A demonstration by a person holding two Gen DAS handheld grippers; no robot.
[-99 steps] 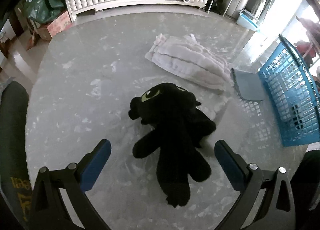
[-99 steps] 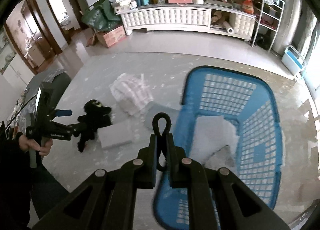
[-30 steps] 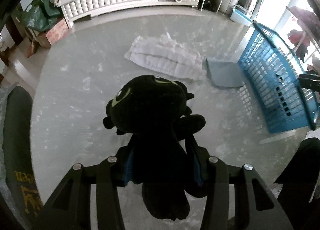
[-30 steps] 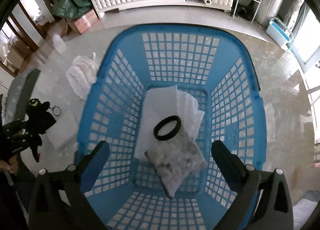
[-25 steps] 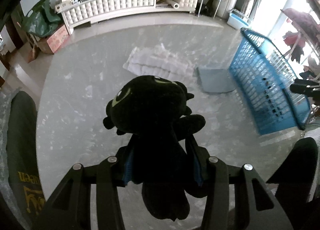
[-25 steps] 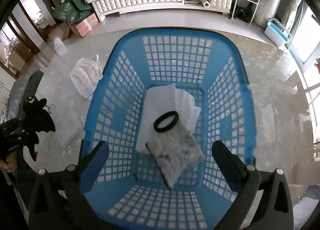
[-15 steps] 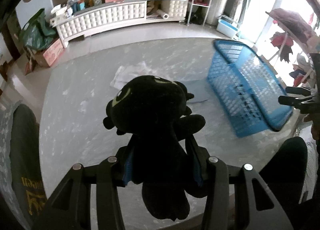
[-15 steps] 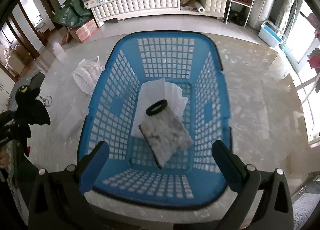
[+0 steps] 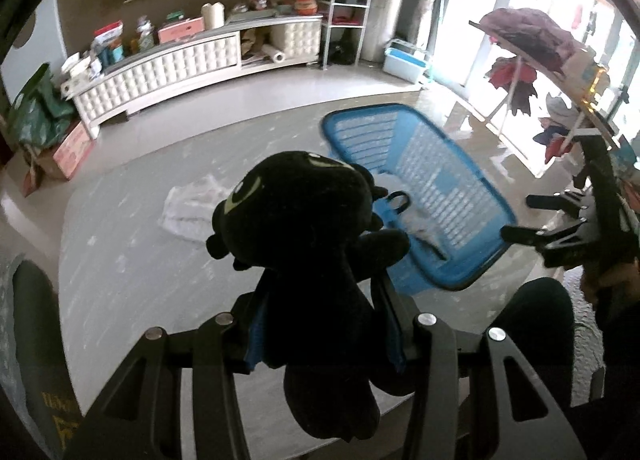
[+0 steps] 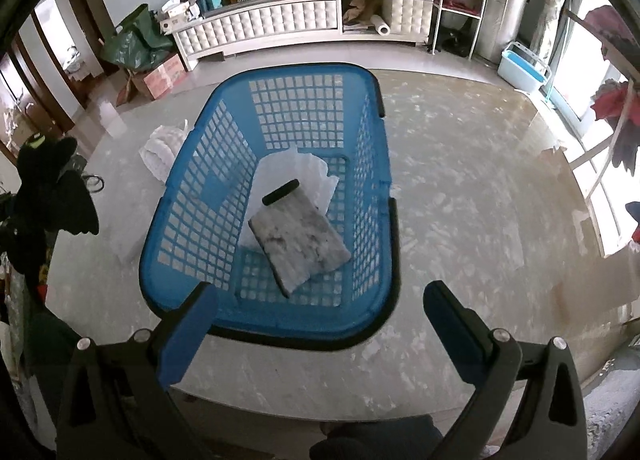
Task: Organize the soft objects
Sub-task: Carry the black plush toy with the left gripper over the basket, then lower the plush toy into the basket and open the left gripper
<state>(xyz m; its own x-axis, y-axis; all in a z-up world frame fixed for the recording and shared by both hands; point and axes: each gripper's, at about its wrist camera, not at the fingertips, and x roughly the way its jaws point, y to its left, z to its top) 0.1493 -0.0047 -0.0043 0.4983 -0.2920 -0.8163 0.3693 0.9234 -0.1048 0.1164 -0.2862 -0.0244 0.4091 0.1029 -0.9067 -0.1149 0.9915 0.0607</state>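
While the left gripper clamps its blue pads on the waist of the black plush toy, the toy fills the middle of the left wrist view, head up toward the centre of the frame, a pale green eye on its upper left side, its lower body dangling below the fingers at the bottom centre. Behind the toy, to the right of centre, sits the blue basket on the pale marbled table, and a white folded cloth lies on the table just left of the toy's head. At the right edge of that view the right gripper shows as two dark prongs standing apart, held by a hand at the lower right. In the right wrist view its blue-padded fingers are spread wide at the bottom of the frame with nothing between them, hanging above the near rim of the basket. Inside the basket, at the centre of the frame, a grey mottled pad lies tilted on a white cloth, with a black loop at its upper end. The plush toy appears at the left edge of this view, outside the basket and well apart from it, with the white folded cloth on the table just left of the basket's far corner.
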